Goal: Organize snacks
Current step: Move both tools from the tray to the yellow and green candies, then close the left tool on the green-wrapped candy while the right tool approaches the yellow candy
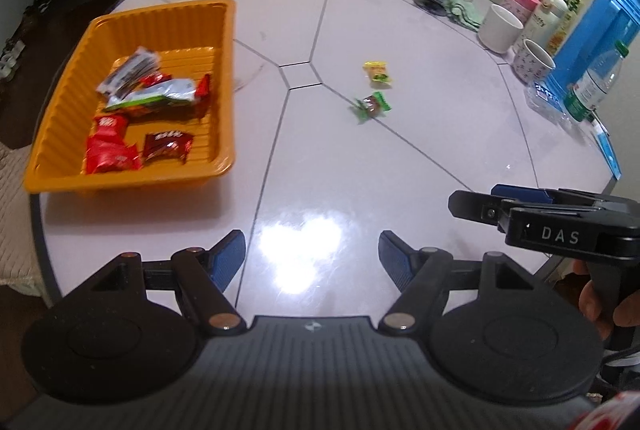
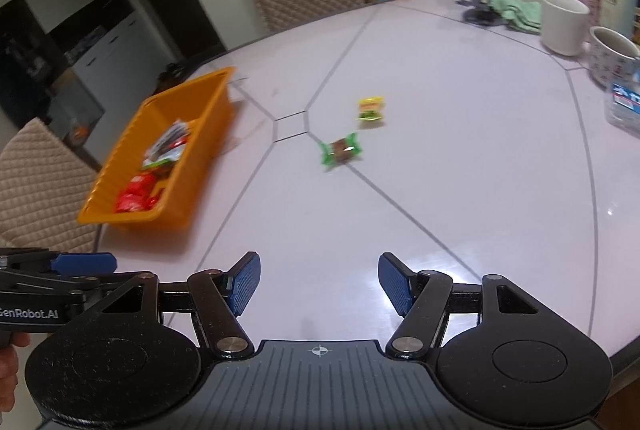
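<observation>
Blue ribbed pads face each other across a wide gap on both our left gripper (image 1: 312, 262) and our right gripper (image 2: 319, 284), each spread with nothing between its fingers, hovering over the glossy pale table (image 1: 400, 169). Ahead of both lie a crinkly green-wrapped candy (image 2: 341, 149) and, just beyond it, a yellow-wrapped candy (image 2: 370, 108). Off to the left sits the ridged orange plastic tray (image 1: 64, 101) of foil snack packets (image 1: 150, 95).

Left gripper (image 1: 312, 262) and right gripper (image 2: 319, 284), fingers apart, empty, tilted downward.
</observation>
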The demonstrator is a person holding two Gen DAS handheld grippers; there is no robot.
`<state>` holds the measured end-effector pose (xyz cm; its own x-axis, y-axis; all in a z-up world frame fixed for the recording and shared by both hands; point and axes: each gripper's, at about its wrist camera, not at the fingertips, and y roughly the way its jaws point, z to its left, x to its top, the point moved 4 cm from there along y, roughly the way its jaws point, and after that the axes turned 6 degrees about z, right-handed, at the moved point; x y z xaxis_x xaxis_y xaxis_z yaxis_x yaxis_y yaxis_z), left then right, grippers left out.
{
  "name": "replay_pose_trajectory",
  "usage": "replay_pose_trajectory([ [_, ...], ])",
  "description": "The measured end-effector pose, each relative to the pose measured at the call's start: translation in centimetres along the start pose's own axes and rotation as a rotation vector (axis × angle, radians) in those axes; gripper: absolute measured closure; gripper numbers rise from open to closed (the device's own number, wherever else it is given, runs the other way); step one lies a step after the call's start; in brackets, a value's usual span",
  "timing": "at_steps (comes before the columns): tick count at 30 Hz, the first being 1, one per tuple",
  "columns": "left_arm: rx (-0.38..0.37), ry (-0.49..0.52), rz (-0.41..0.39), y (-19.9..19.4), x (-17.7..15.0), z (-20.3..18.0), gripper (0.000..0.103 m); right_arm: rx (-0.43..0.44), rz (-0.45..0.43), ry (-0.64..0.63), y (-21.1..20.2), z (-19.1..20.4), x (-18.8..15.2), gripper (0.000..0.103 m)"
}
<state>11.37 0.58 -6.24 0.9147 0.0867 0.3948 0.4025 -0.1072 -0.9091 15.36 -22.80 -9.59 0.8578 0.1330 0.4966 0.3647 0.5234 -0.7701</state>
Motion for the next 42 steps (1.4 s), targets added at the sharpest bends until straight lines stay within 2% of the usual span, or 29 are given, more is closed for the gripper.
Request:
replay_pose_trajectory([
  [9, -0.034, 0.095, -0.021, 2.4, 3.1, -2.2, 0.032, -0.056, -0.042, 0.087, -0.4, -3.1, 1.2, 0.038],
  [14, -0.061, 0.169, -0.04, 4.3, 5.0, -3.8, 0.037, -0.082, -0.052, 0.138, -0.3, -4.7, 1.6, 0.038],
  [20, -0.107, 0.298, -0.061, 6.5, 7.3, -5.6, 0.041, -0.11, -0.05, 0.186, 0.2, -6.3, 2.3, 0.038],
  [22, -0.117, 0.352, -0.06, 7.1, 8.2, -6.0, 0.046, -0.117, -0.051, 0.196, 0.3, -6.6, 2.4, 0.038],
  [26, -0.122, 0.435, -0.08, 8.3, 9.8, -6.5, 0.047, -0.127, -0.054, 0.216, 0.8, -7.2, 2.9, 0.038],
  [30, -0.122, 0.472, -0.074, 10.0, 11.3, -6.6, 0.048, -0.141, -0.055, 0.224, 1.3, -7.6, 3.5, 0.038],
  [33, -0.117, 0.494, -0.052, 11.5, 12.1, -6.7, 0.054, -0.153, -0.054, 0.229, 1.9, -7.9, 4.0, 0.038],
  [38, -0.126, 0.535, -0.018, 14.0, 12.8, -6.9, 0.054, -0.164, -0.044, 0.251, 2.6, -8.5, 4.5, 0.038],
  [42, -0.125, 0.571, 0.002, 15.4, 13.3, -7.0, 0.059, -0.173, -0.03, 0.271, 3.0, -9.0, 4.4, 0.038],
])
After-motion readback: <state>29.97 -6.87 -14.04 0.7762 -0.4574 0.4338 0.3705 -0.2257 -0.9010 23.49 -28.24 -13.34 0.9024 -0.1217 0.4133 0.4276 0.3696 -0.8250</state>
